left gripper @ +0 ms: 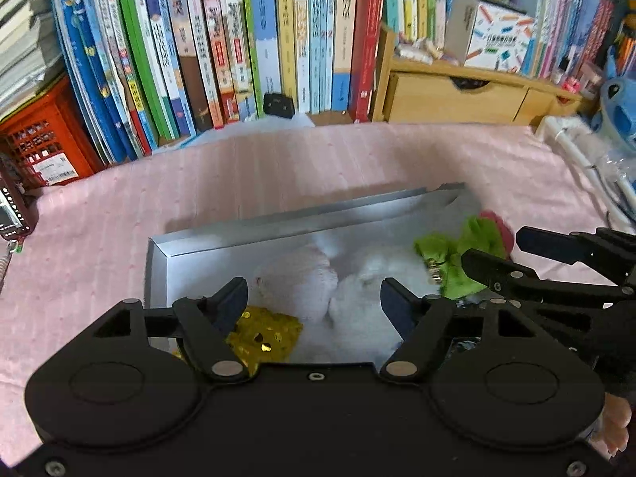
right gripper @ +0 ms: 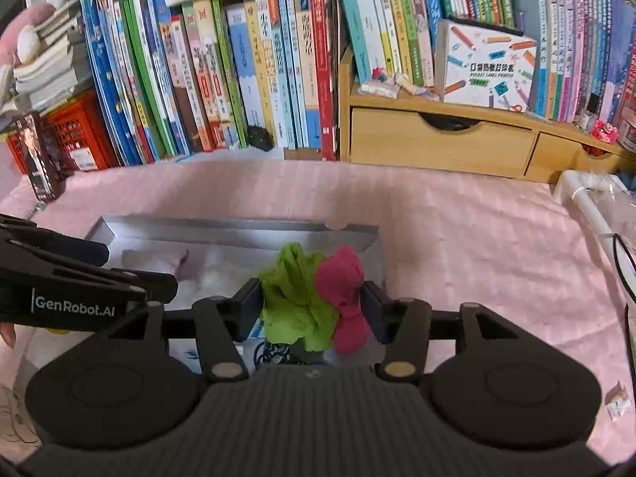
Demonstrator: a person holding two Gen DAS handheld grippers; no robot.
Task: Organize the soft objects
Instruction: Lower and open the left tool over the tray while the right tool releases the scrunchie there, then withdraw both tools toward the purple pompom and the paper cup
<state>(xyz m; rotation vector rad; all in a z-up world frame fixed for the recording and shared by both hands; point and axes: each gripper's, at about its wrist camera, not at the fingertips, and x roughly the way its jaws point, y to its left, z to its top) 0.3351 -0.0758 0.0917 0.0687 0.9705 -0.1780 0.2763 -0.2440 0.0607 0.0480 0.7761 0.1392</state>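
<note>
**Gripping a crumpled green-and-red bundle over the tray**

Pinching it from both sides, the right gripper (right gripper: 312, 304) clamps a wrinkled lime-green and crimson cloth toy (right gripper: 314, 298) above the shallow silver cardboard tray (left gripper: 238, 234) on the pink bedspread (left gripper: 278, 167). The left gripper (left gripper: 314, 298) hangs spread wide over a fluffy white plush (left gripper: 349, 278) lying in the tray beside a gold sequinned piece (left gripper: 264, 334).

"GenRobot.AI" stands in white letters on the side of the left gripper (right gripper: 91, 274). On the pencil-patterned box (right gripper: 485, 69) atop the wooden drawer unit (right gripper: 437, 139), "POCKET LABEL PRINTER" is faintly legible. Book spines are too blurred to read.
</note>
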